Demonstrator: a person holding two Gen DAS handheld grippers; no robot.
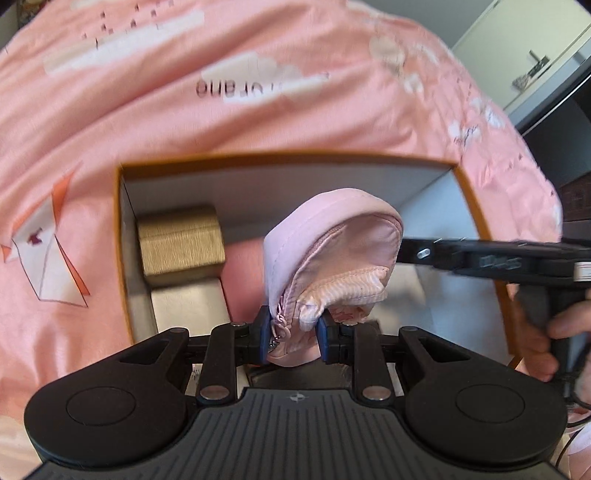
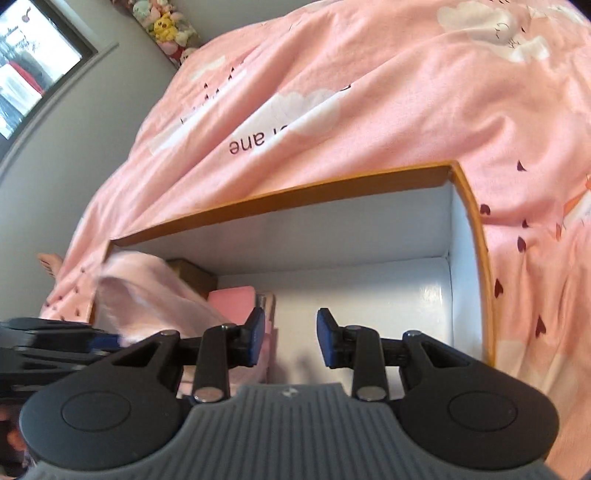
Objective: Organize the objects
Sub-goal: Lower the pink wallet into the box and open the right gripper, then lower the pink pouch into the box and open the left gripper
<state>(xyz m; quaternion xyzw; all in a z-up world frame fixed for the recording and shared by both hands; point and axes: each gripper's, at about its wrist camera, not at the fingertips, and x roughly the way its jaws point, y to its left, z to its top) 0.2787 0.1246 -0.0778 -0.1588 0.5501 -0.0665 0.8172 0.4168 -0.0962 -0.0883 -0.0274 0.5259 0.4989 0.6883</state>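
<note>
My left gripper point(image 1: 292, 334) is shut on the lower edge of a pale pink zippered pouch point(image 1: 332, 254), which hangs over an open orange-rimmed box point(image 1: 280, 159) with white inner walls. My right gripper point(image 2: 291, 339) stands open over the box's bare white floor point(image 2: 369, 295), nothing between its blue pads. In the right wrist view the pouch point(image 2: 147, 295) shows blurred at the left, above the left tool. In the left wrist view the right tool point(image 1: 498, 258) reaches in from the right, held by a hand point(image 1: 535, 347).
Inside the box lie a gold-coloured box point(image 1: 181, 243), a pale block point(image 1: 188, 306) below it and a pink item point(image 2: 231, 297). The box rests on a pink printed bedspread point(image 1: 221, 92). Plush toys point(image 2: 166, 26) line the wall; a window point(image 2: 29, 62) is at the upper left.
</note>
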